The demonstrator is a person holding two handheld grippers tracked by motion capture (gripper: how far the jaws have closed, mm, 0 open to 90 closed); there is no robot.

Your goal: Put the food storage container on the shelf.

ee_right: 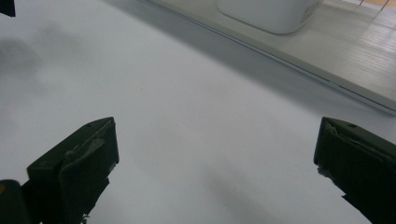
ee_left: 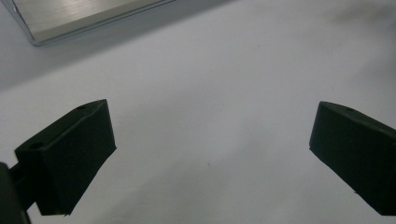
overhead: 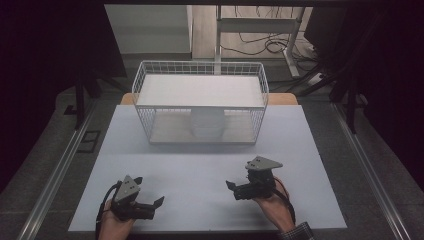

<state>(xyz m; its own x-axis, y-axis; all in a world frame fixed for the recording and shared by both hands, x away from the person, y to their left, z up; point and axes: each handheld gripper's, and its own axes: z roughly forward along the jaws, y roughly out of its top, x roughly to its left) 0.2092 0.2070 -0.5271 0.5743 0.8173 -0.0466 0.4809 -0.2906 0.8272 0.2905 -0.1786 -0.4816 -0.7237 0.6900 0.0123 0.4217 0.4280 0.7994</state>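
Nearest me, my left gripper (overhead: 152,207) and right gripper (overhead: 234,190) rest low over the white table (overhead: 200,170), well apart, each with jaws spread wide and holding nothing. Farther back stands the wire shelf rack (overhead: 200,102), a white container (overhead: 207,122) on its lower shelf.

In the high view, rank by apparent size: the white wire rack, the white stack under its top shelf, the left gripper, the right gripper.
1. White wire rack, largest by far.
2. White cylindrical stack on its lower shelf, partly hidden by the top shelf.
3. Black left gripper and black right gripper: they look alike, so unranked; they rival the stack and sit nearer the camera.
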